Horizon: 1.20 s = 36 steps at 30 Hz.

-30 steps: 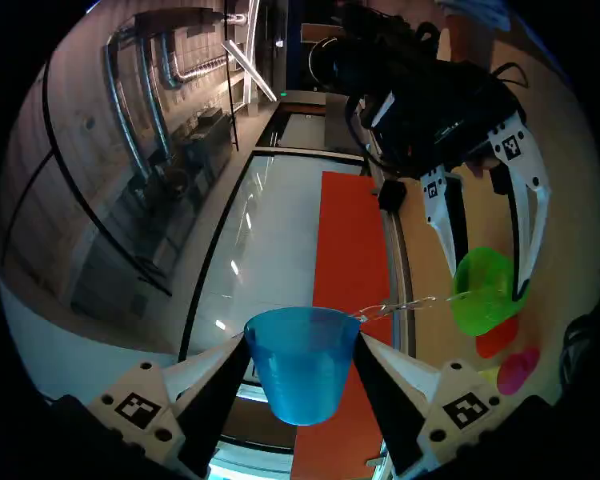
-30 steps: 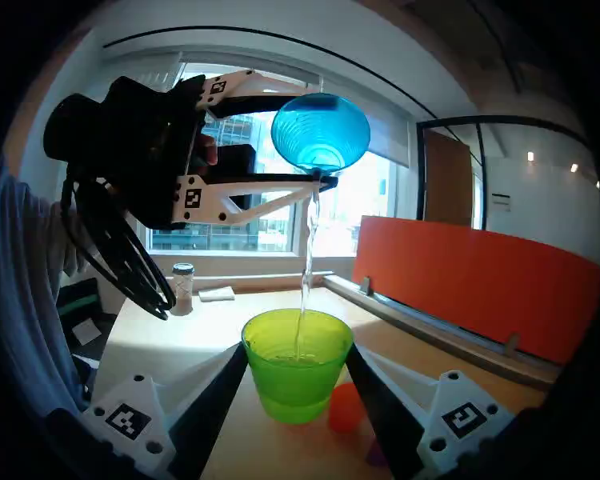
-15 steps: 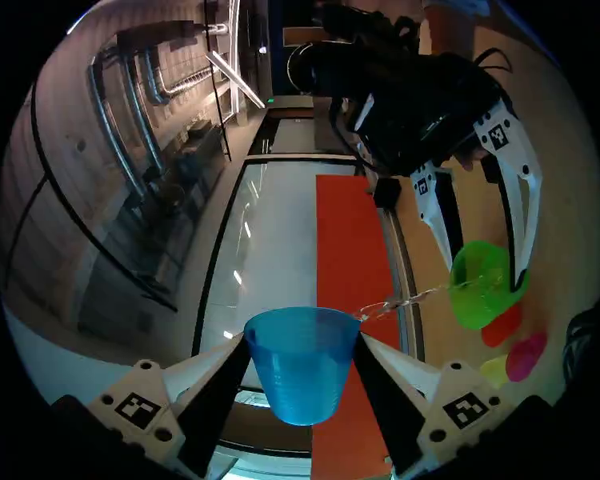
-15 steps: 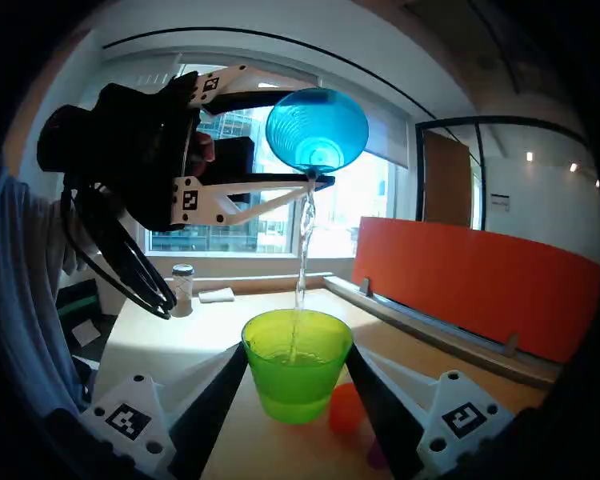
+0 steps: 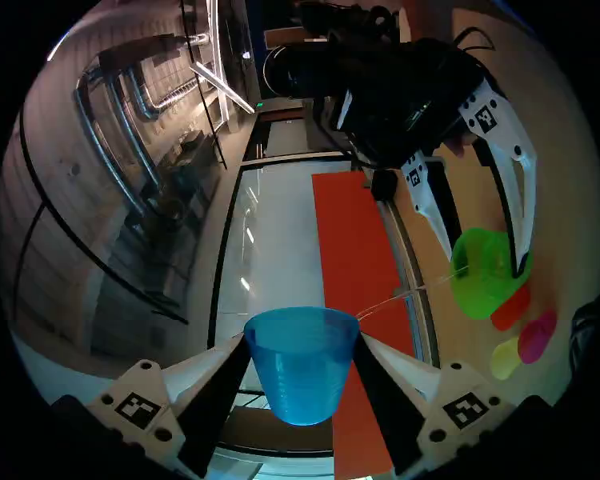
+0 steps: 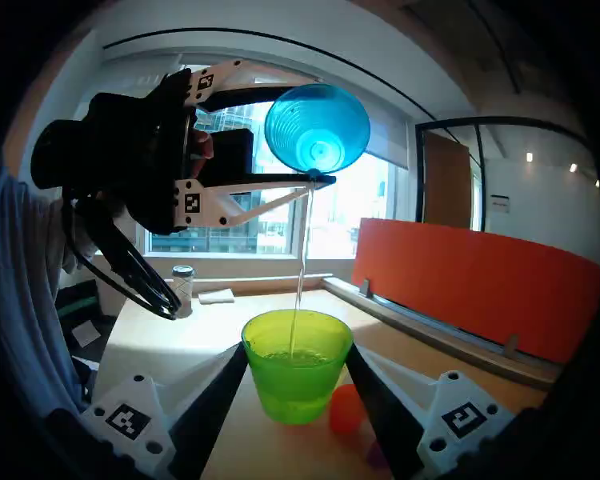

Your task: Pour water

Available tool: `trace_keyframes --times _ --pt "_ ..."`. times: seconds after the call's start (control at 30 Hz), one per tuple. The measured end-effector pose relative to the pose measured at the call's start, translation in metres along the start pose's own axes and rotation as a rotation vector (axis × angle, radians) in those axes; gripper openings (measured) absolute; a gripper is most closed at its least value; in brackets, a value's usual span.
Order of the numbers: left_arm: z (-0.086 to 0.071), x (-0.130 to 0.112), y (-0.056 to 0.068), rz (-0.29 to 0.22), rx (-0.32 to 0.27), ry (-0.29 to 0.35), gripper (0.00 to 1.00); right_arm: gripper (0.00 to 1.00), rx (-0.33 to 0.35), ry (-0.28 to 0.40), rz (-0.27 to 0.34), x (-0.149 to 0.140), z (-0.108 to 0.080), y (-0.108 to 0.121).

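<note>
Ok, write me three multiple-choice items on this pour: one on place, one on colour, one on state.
1. Where is the blue cup relative to the green cup?
A. Standing level beside it
B. Above it, tipped on its side
C. Nested inside it

2. What colour is the cup that catches the water?
A. Orange
B. Pink
C. Green

3. What is the water stream doing?
A. Running as a thin thread into the cup
B. Spilling past the cup
C. Overflowing the rim

Key:
1 B: the right gripper view shows it overhead, mouth sideways.
2 C: the stream ends in the green cup.
3 A: a thin line joins the two cups.
</note>
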State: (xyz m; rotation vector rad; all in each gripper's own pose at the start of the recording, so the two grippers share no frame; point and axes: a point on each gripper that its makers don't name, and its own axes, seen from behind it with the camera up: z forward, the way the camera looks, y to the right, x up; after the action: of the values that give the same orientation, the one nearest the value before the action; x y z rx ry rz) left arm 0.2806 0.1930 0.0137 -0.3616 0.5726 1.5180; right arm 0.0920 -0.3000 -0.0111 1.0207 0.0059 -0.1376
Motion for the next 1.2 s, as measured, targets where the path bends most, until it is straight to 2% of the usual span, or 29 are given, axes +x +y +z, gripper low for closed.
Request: trace_keyframes --times 0.4,0.6,1.0,1.2 --pt "0.002 -0.001 -0.003 0.006 0.009 0.000 0.86 0.90 0.000 0.005 0.000 0.002 0.000 0.000" --pt "0.003 -0.002 -0.005 -0.029 0.008 0.002 0.86 0.90 -0.004 0.008 0.002 0.001 0.000 0.001" --pt "0.005 -0.003 0.006 -0.251 -0.008 0.017 0.86 0.90 -0.014 0.013 0.006 0.002 0.000 0.003" --pt "0.005 -0.006 0.006 -0.408 -0.005 0.019 0.86 0.90 -0.016 0.017 0.009 0.003 0.000 0.003"
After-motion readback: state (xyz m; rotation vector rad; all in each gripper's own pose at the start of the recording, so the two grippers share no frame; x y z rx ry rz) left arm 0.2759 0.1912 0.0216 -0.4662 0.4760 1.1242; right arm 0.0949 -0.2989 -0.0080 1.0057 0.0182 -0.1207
